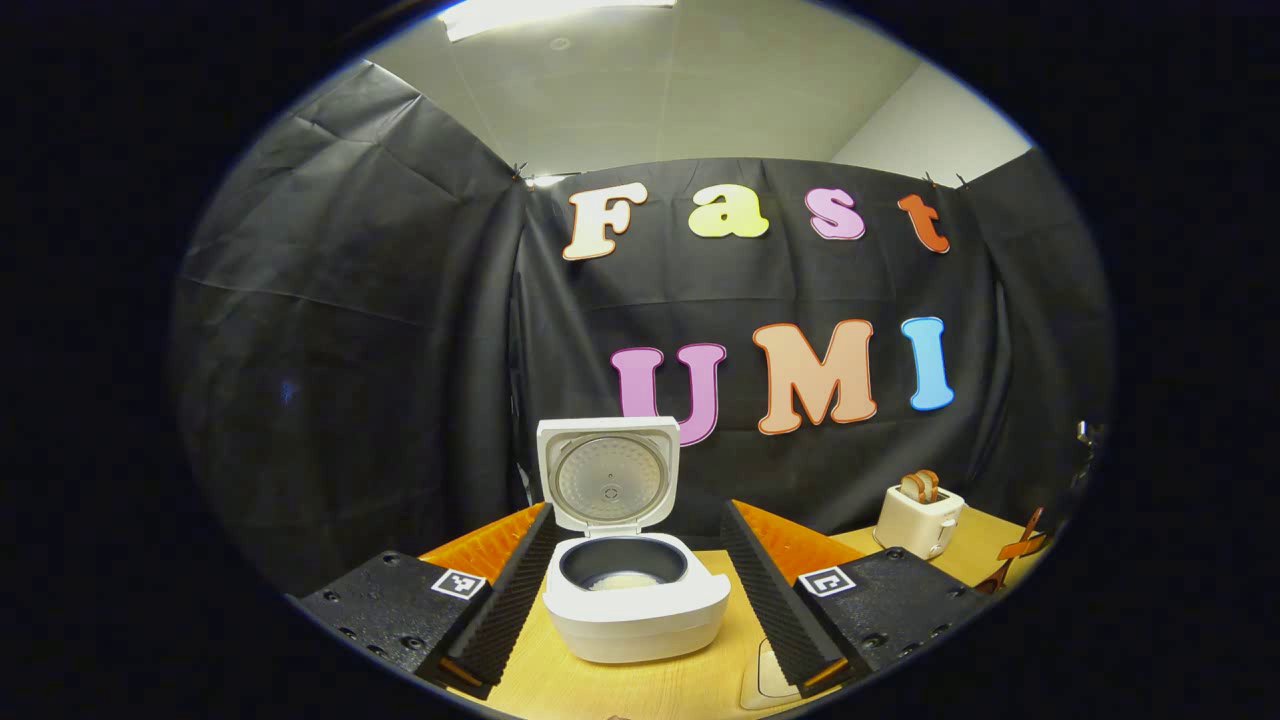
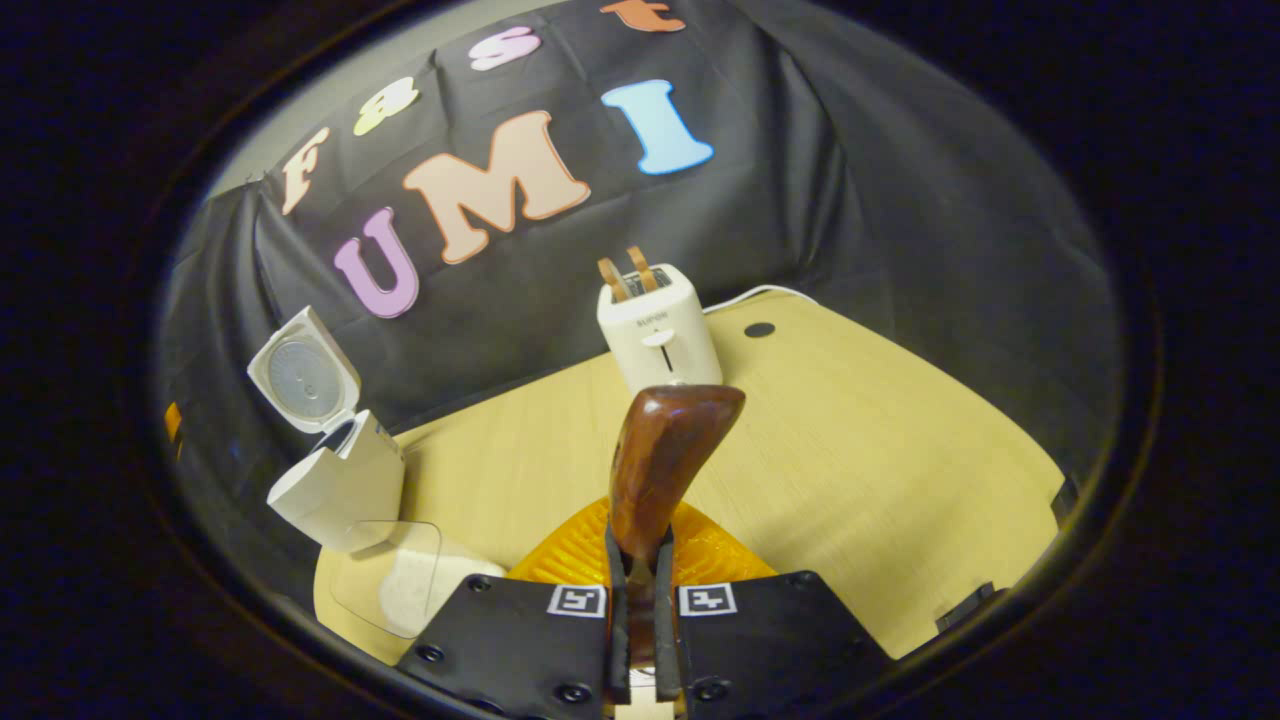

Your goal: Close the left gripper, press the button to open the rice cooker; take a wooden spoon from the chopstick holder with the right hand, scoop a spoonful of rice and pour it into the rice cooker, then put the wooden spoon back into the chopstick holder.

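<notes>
Left gripper view is centred on the rice cooker (image 1: 636, 598), which is seen standing on the wooden table (image 1: 560, 680) with its lid (image 1: 608, 478) raised upright and a thin layer of rice (image 1: 620, 580) lying in the dark inner pot. The left gripper (image 1: 636, 610) is held wide, its two fingers (image 1: 500, 610) spread on either side of the cooker and apart from it. A toaster (image 1: 918, 520) with two slices in it is placed toward the table's far right edge, and the right gripper (image 1: 1015, 555) is glimpsed just beyond it at the right rim. In the right gripper view, the right gripper (image 2: 640, 600) is clamped narrowly on the handle of a wooden spoon (image 2: 665, 460), both fingers pressed against it, and the spoon's bowl is pointed up and forward, in front of the toaster (image 2: 660, 335). The open rice cooker (image 2: 335, 480) is seen tilted at the left, and a clear rice container (image 2: 395, 575) is set on the table (image 2: 850, 470) just beside it, near the front edge.
</notes>
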`<state>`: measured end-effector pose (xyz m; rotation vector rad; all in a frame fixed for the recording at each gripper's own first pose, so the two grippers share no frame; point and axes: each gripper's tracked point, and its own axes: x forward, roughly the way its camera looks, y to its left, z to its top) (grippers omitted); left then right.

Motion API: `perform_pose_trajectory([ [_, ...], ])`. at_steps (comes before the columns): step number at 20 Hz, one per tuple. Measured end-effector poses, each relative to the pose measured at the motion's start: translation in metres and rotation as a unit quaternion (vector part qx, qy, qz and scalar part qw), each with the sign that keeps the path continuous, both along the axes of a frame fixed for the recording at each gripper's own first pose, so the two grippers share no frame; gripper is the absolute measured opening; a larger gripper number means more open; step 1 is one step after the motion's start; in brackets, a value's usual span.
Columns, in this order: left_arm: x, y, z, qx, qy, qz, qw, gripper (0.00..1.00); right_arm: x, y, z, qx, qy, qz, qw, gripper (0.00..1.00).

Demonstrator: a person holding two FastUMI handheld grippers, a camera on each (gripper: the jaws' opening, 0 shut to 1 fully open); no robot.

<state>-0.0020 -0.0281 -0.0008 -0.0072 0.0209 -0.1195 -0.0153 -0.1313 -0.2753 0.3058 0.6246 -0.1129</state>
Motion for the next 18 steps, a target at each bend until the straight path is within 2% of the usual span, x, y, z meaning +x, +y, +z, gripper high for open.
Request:
perform_pose_trajectory([
  [3,0.001,0.000,-0.004,-0.007,0.003,-0.006,1.000,0.99,0.005,0.005,0.036,-0.022,-0.036,0.004,0.999,0.11],
  [6,0.002,0.002,-0.006,-0.012,0.003,-0.012,1.000,0.96,0.012,0.024,0.075,-0.011,-0.070,0.011,0.997,0.11],
  [7,0.002,0.004,-0.006,-0.013,0.002,-0.013,1.000,0.96,0.014,0.031,0.087,-0.011,-0.079,0.015,0.997,0.14],
  [10,0.000,0.014,-0.008,-0.015,0.003,-0.013,1.000,0.99,0.019,0.065,0.118,-0.012,-0.110,0.044,0.993,0.11],
  [14,-0.003,0.033,-0.005,-0.016,-0.001,-0.005,1.000,0.97,0.022,0.115,0.129,-0.019,-0.123,0.079,0.989,0.11],
  [18,-0.004,0.050,-0.009,-0.011,0.002,0.001,1.000,0.96,0.023,0.166,0.110,-0.018,-0.107,0.111,0.988,0.11],
])
